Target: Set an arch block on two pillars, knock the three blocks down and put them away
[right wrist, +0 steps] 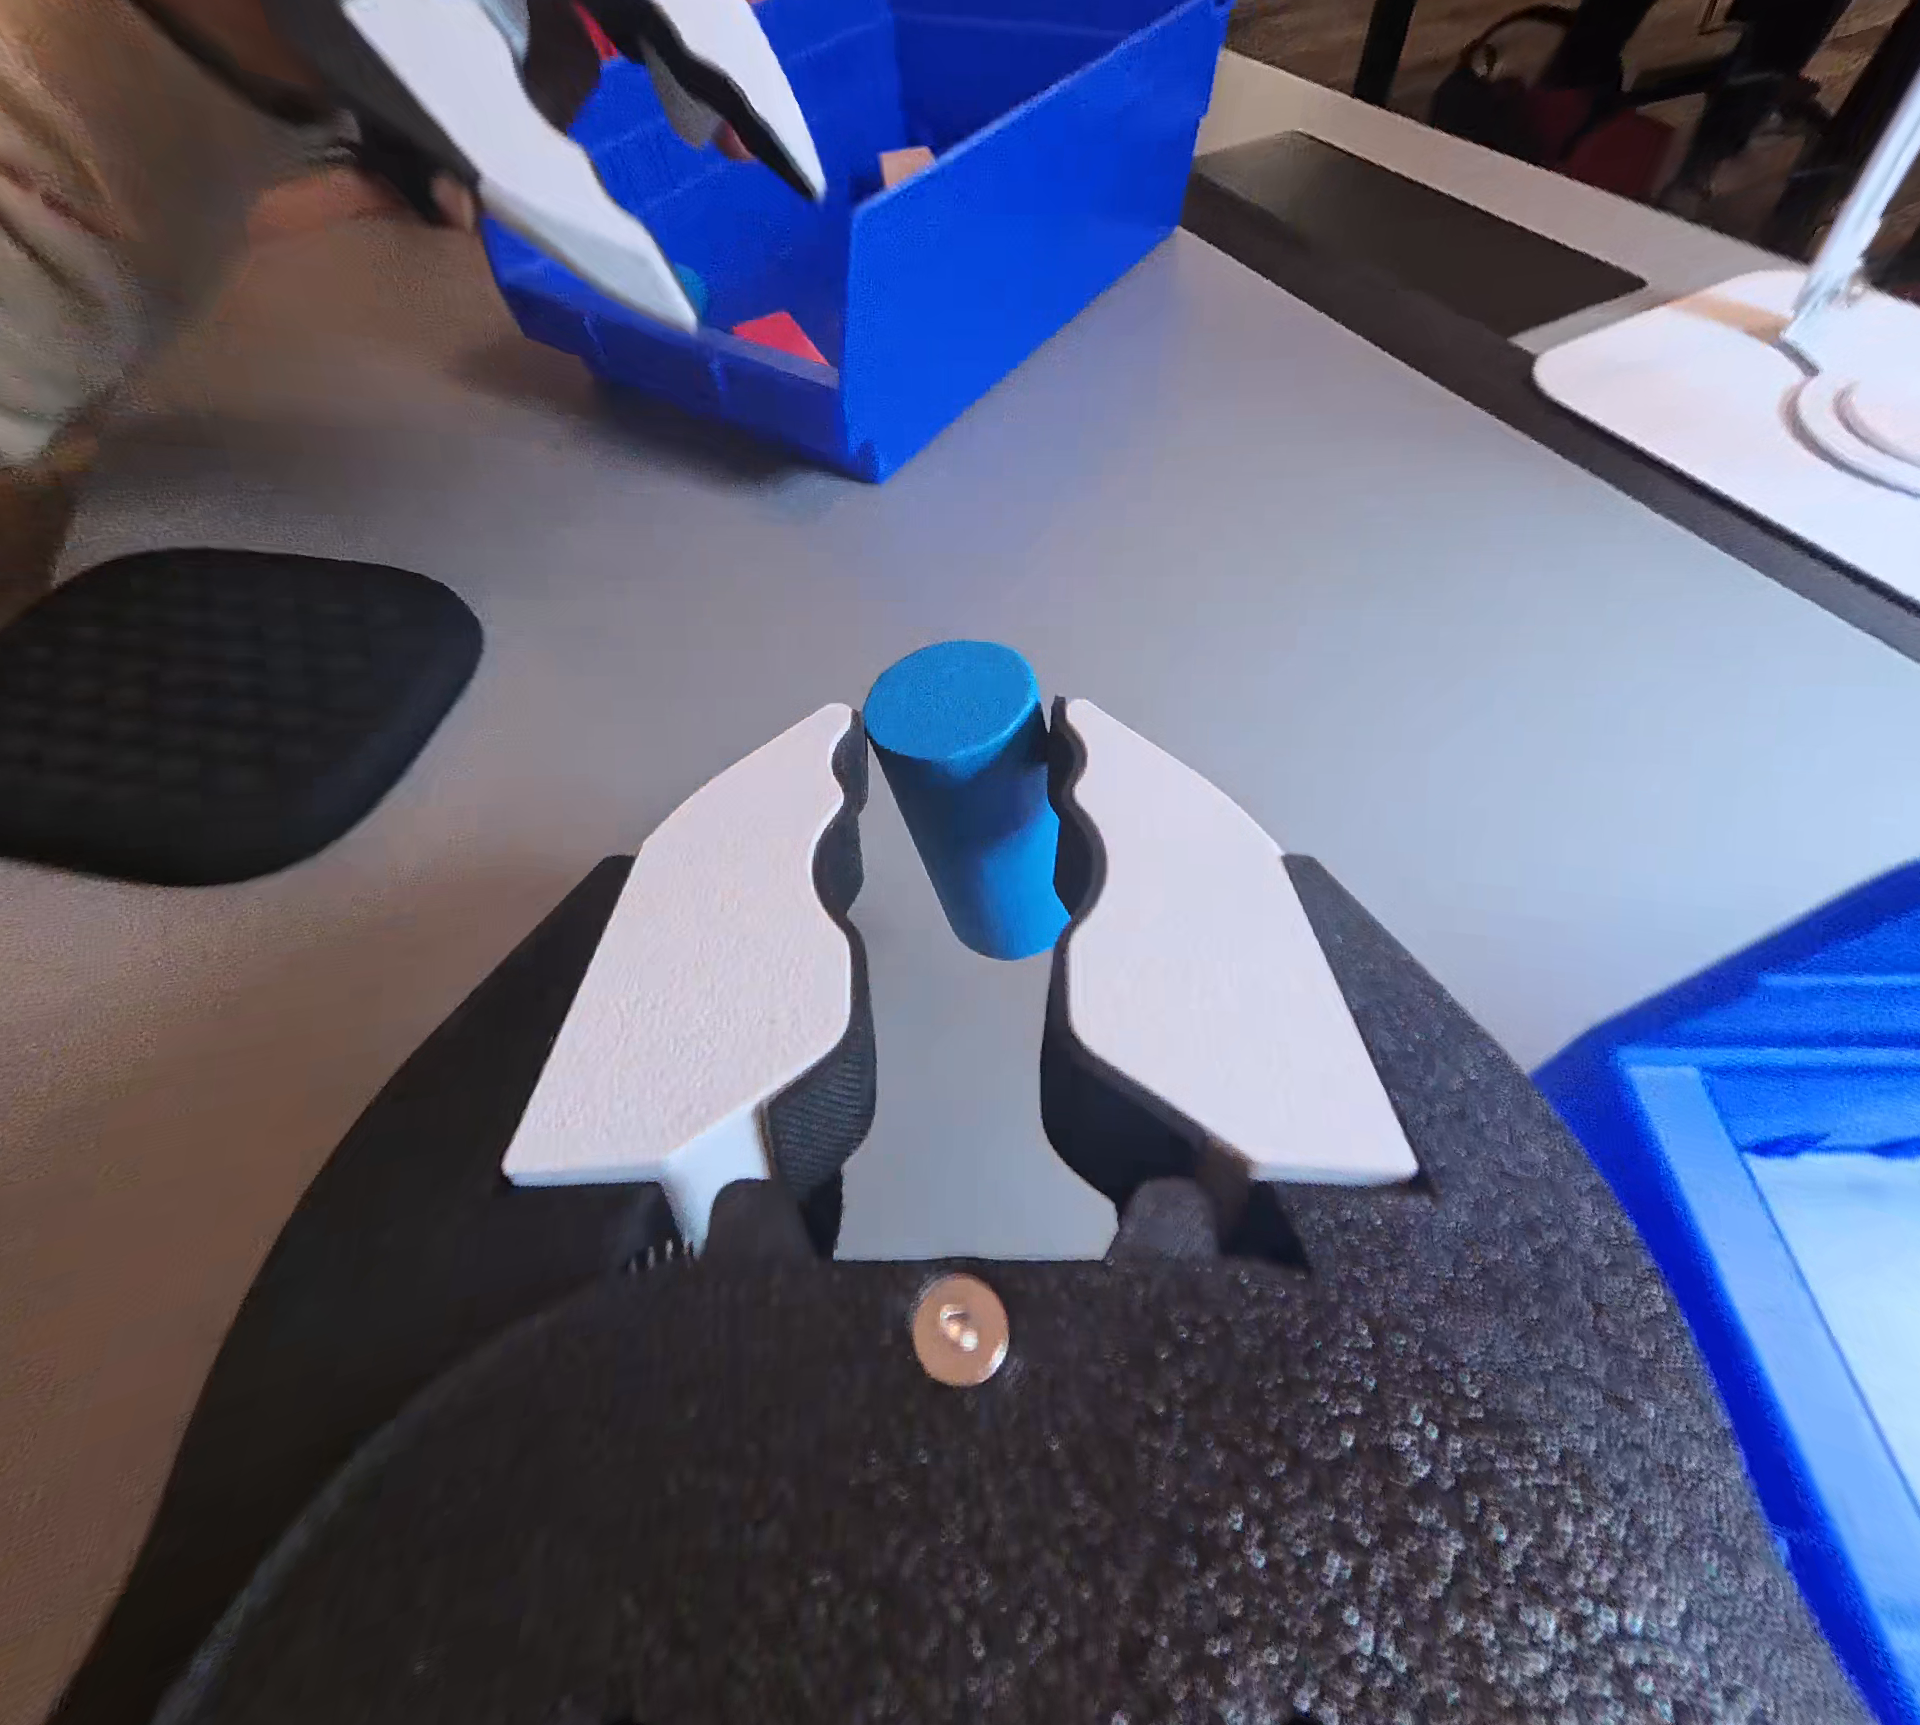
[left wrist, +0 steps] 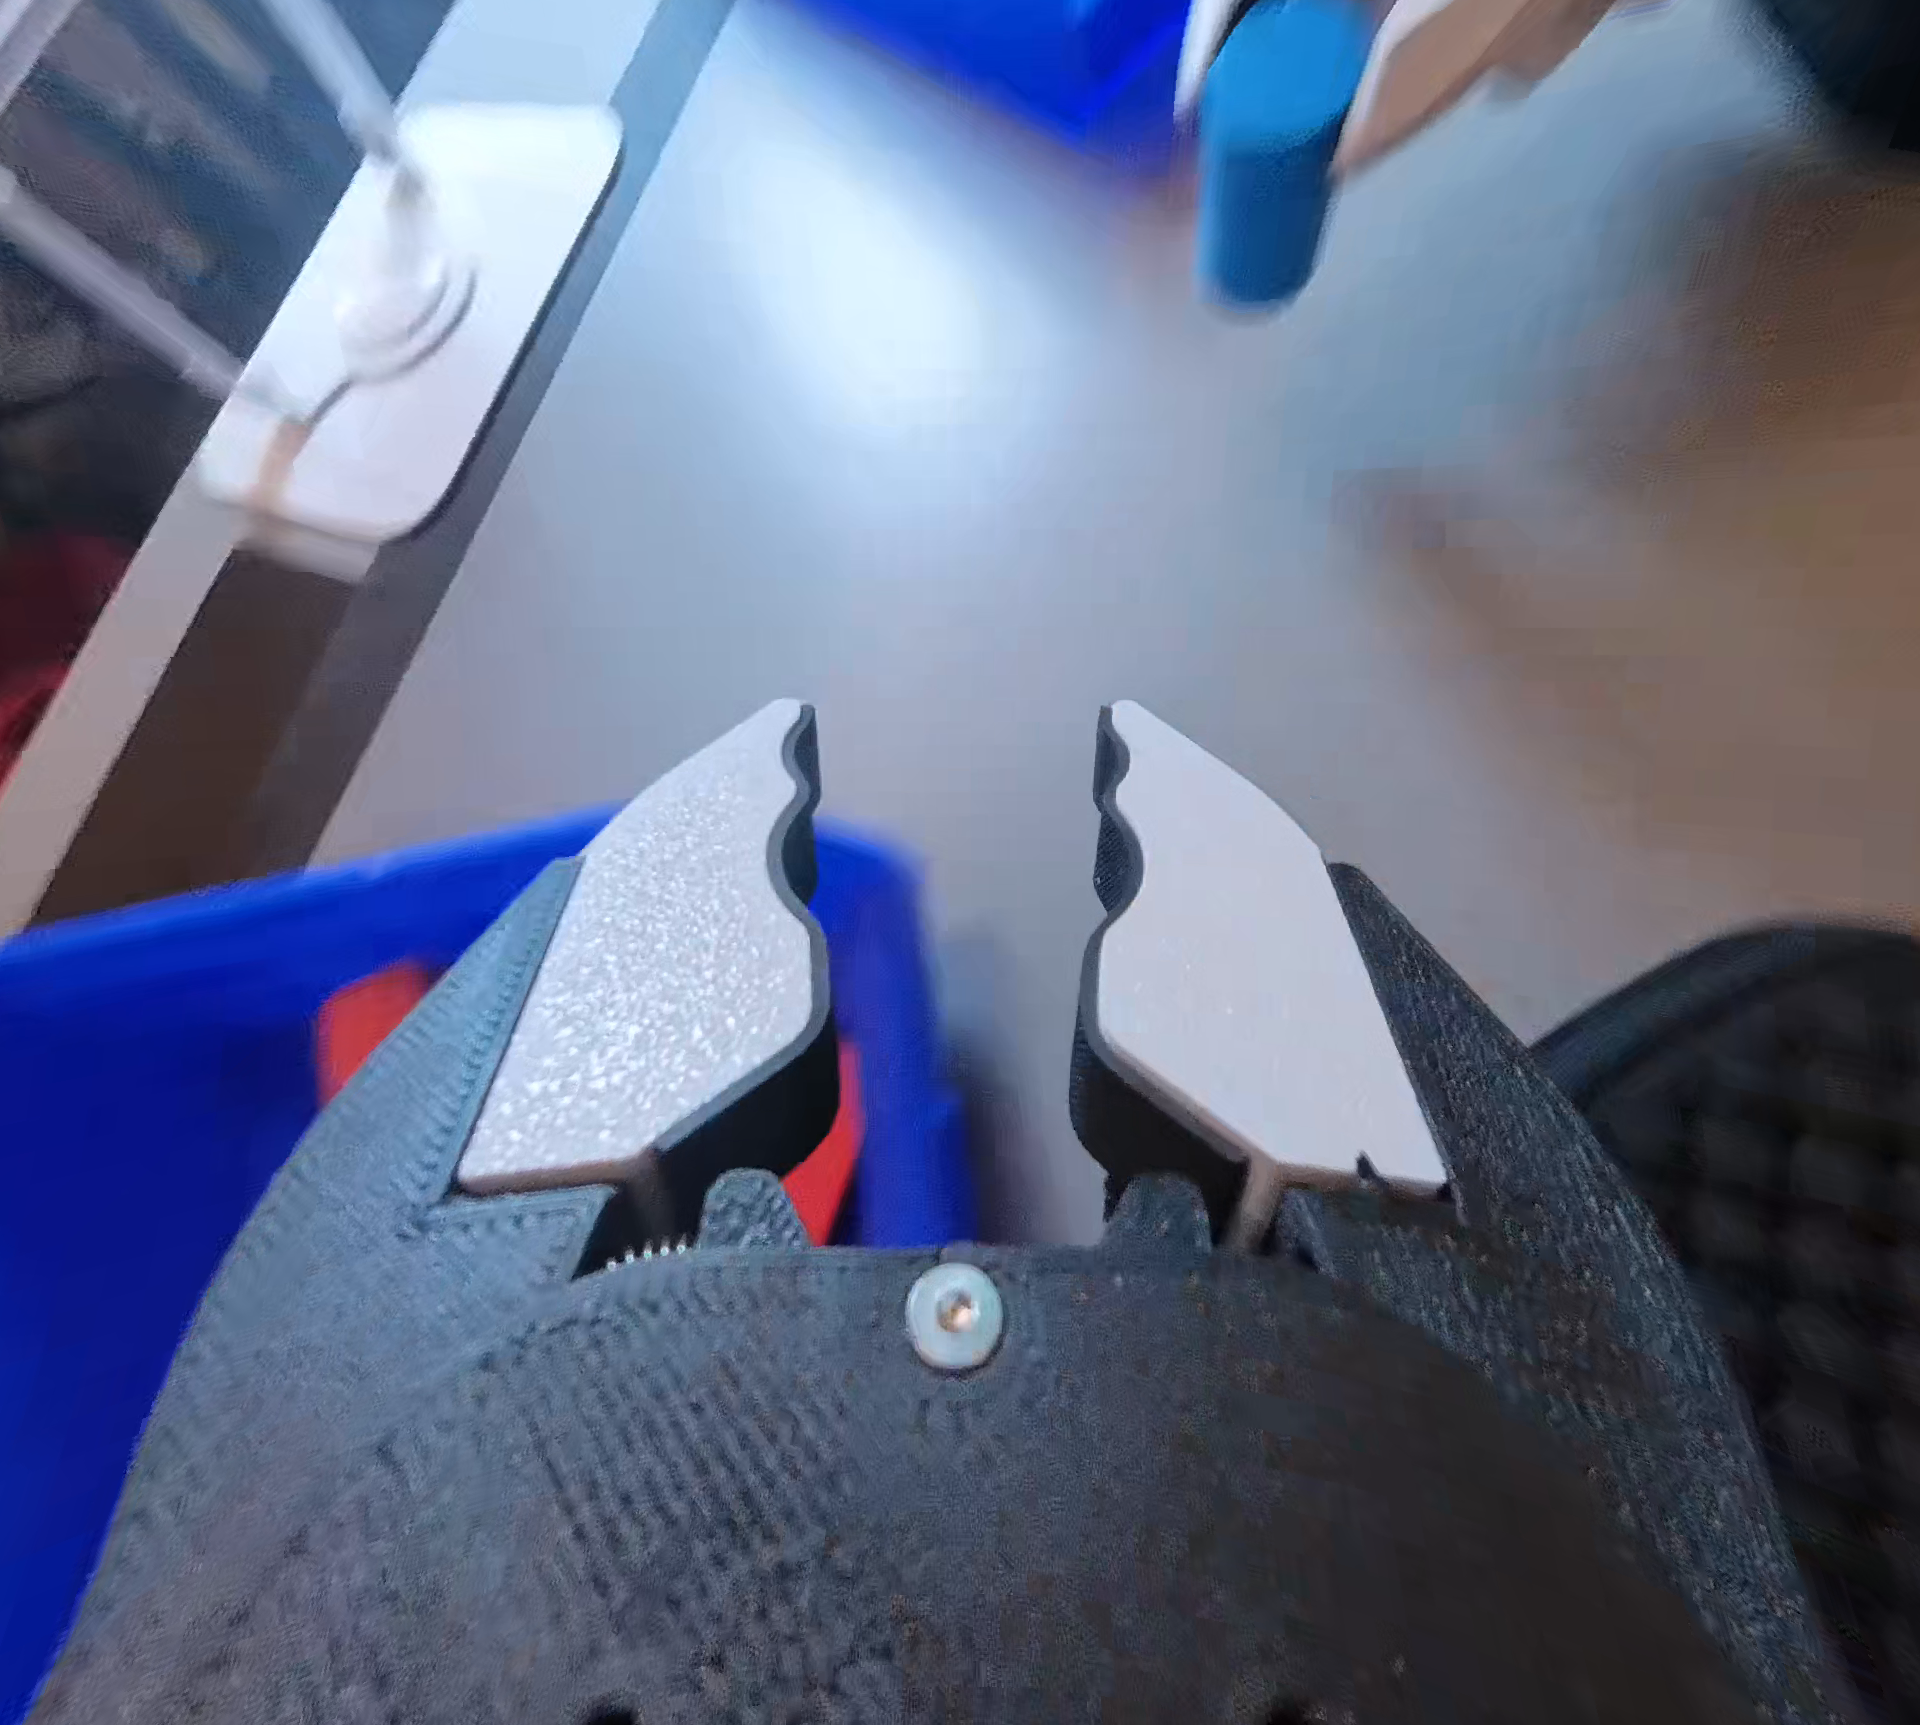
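1. Left wrist view: the left gripper (left wrist: 956, 725) has its jaws apart and empty, above the grey table (left wrist: 935, 428). The blue plastic bin (left wrist: 156, 1104) lies under its left jaw.
2. Right wrist view: the right gripper (right wrist: 956, 719) is clamped on the blue wooden cylinder pillar (right wrist: 966, 802), tilted between the jaw tips. The hold is shallow, so I think the pillar could slip out or be set down leaning.

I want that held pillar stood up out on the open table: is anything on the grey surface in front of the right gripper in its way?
Nothing visible. The right gripper grips the blue cylinder above bare grey table. The blue bin and left gripper are farther off; the black pad lies aside.
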Demonstrator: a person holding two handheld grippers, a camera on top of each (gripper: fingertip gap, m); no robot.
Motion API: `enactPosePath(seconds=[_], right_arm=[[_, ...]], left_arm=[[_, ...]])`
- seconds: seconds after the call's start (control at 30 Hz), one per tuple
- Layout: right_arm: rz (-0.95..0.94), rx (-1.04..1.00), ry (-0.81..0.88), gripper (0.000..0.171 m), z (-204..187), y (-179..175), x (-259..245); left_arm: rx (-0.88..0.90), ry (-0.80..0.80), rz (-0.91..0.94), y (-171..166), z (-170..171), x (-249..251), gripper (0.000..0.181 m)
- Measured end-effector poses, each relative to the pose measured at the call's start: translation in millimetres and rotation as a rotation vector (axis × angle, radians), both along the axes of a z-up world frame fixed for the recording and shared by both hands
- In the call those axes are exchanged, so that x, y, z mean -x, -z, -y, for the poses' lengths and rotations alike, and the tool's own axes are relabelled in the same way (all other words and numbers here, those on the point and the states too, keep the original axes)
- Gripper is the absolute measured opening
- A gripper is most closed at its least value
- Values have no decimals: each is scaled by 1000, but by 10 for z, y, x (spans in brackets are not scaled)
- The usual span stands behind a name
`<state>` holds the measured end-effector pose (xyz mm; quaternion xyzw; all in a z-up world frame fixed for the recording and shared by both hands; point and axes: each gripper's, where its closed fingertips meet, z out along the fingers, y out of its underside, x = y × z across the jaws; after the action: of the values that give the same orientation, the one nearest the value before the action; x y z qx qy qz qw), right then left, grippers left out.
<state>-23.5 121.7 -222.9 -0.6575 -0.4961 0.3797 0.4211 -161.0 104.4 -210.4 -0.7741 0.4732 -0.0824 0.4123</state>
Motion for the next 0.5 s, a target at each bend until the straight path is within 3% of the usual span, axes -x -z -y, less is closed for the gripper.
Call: enactPosePath(seconds=[0.13,0.2,0.37,0.5], right_arm=[[24,40,-12,33,-104,273,-62],[73,49,-27,34,-95,378,-100],[103,80,-36,34,-92,408,-197],[143,88,-38,42,-89,492,-256]], left_arm=[[216,-95,-344,278,-36,1120,40],[377,-59,-425,436,106,1450,41],[698,29,-559,642,504,1797,51],[786,84,-703,717,582,1875,46]])
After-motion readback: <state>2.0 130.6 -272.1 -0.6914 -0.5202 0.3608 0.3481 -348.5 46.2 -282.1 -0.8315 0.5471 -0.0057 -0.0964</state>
